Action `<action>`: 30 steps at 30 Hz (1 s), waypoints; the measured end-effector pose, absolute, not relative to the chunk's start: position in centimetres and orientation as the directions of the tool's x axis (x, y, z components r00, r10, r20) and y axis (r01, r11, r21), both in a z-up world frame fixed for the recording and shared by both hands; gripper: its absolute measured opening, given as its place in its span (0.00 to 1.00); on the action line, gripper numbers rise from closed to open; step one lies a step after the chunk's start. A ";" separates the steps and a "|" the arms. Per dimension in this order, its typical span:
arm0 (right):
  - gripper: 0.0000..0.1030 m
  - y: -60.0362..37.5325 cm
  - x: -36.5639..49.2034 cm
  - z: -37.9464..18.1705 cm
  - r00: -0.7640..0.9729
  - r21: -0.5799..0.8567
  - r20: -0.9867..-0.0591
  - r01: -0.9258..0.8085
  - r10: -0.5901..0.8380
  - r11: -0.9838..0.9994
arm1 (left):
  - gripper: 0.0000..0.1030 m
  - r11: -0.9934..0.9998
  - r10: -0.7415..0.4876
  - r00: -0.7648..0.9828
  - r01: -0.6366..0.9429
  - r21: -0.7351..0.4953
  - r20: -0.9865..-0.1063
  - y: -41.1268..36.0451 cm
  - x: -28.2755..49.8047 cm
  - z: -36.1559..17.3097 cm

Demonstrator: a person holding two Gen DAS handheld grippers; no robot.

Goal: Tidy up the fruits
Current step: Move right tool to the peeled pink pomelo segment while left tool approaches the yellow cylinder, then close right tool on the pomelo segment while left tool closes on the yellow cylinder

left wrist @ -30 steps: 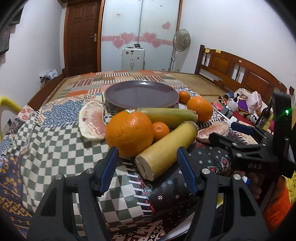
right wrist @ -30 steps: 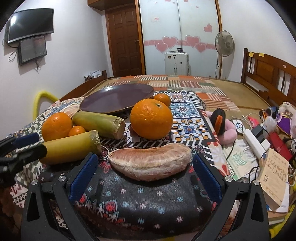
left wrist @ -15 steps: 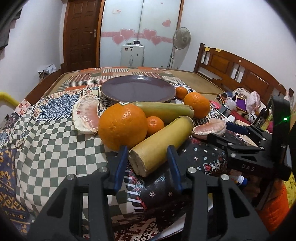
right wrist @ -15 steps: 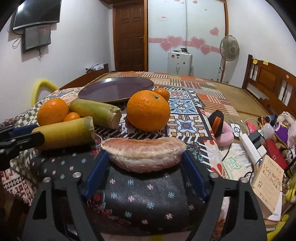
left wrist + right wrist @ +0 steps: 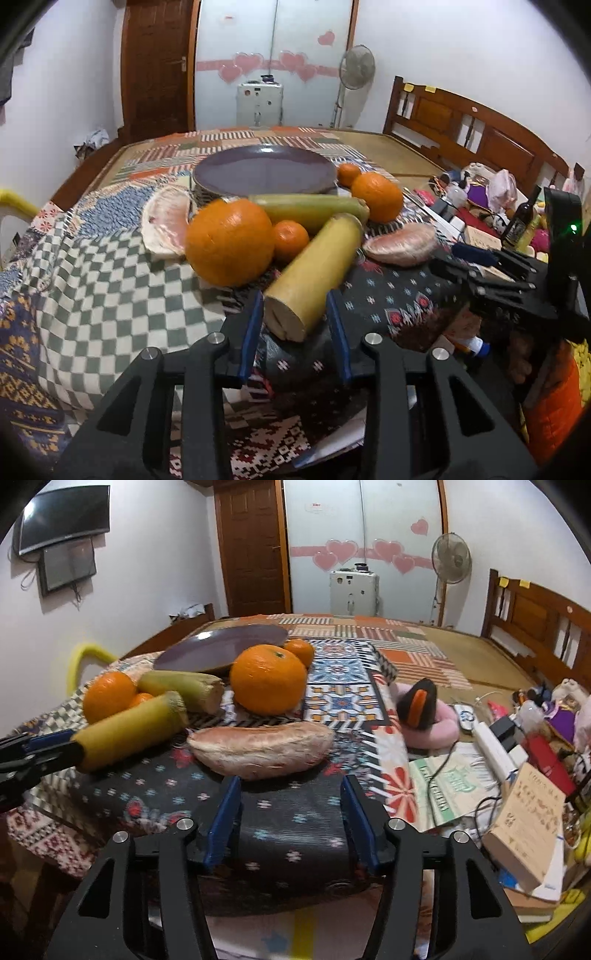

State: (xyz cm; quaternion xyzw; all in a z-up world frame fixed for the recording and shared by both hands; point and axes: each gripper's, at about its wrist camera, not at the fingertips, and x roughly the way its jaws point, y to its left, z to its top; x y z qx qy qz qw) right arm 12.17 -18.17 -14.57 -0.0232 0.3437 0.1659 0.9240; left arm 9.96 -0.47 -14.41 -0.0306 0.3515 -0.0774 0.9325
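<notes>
My left gripper (image 5: 295,306) is shut on the near end of a yellow sugarcane piece (image 5: 317,269), also seen in the right wrist view (image 5: 129,731). Behind it lie a big orange (image 5: 229,240), a small mandarin (image 5: 290,239), a green sugarcane piece (image 5: 310,210), a second orange (image 5: 376,195) and a pomelo segment (image 5: 166,221). A purple plate (image 5: 264,170) stands further back. My right gripper (image 5: 291,794) is half closed and empty, just short of a second pomelo segment (image 5: 262,747).
Fruits rest on a patchwork cloth (image 5: 110,273) over the table. To the right are a pink cushion with a black toy (image 5: 428,716), papers, a book (image 5: 524,819), cables, a dark bottle (image 5: 521,218) and other clutter. A wooden bed frame (image 5: 472,129) stands behind.
My left gripper closed from wide open onto the yellow sugarcane end. My right gripper narrowed and drew back slightly from the pomelo segment.
</notes>
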 end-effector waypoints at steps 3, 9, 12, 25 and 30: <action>0.84 -16.9 12.3 -14.5 0.735 0.045 -0.621 -0.312 0.271 0.949 | 0.41 0.987 -0.162 0.742 0.115 -0.115 -0.650 -0.1 10.5 -14.3; 0.83 -15.2 13.7 -15.3 0.733 0.012 -0.633 -0.311 0.248 0.950 | 0.41 0.984 -0.175 0.725 0.123 -0.125 -0.666 -0.5 11.2 -15.3; 0.81 -15.8 14.0 -15.8 0.728 0.020 -0.636 -0.317 0.257 0.948 | 0.41 0.983 -0.184 0.724 0.133 -0.127 -0.664 -0.5 11.0 -15.3; 0.72 -19.2 13.2 -14.6 0.726 0.038 -0.636 -0.309 0.262 0.950 | 0.41 0.974 -0.214 0.713 0.205 -0.093 -0.667 -2.8 10.6 -14.5; 0.84 -18.6 14.2 -13.7 0.735 -0.014 -0.619 -0.363 0.277 0.932 | 0.44 0.975 -0.208 0.692 0.201 -0.091 -0.691 -2.7 12.4 -15.1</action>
